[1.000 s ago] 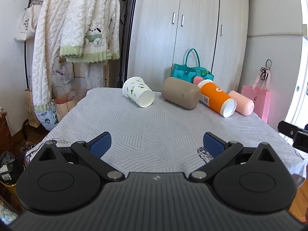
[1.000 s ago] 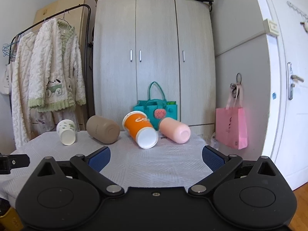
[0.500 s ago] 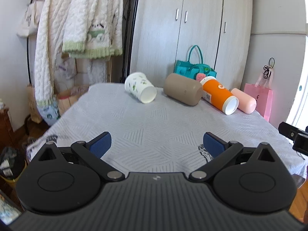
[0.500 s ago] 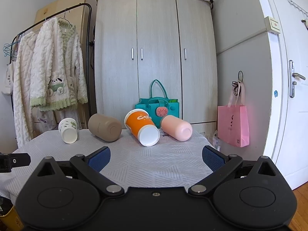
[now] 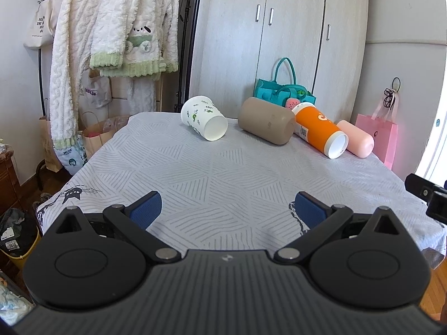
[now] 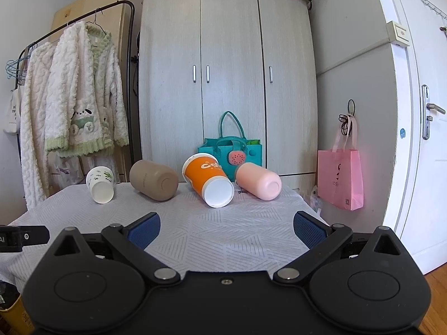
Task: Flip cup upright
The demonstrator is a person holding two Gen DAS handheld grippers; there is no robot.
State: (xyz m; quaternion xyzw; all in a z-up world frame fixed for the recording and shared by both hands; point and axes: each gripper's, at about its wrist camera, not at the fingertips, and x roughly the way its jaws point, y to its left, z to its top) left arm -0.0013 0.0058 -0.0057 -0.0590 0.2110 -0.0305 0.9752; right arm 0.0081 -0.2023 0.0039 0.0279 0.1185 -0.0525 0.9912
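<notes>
Where cloth [image 5: 223,173] lies, cups [image 5: 205,121] (smooth cylinders).

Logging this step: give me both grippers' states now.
Left gripper: open, holding nothing.
Right gripper: open, holding nothing.

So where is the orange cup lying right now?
The orange cup lies on its side near the table's far edge, between the tan cup and the pink cup, with the teal bag behind it.
</notes>
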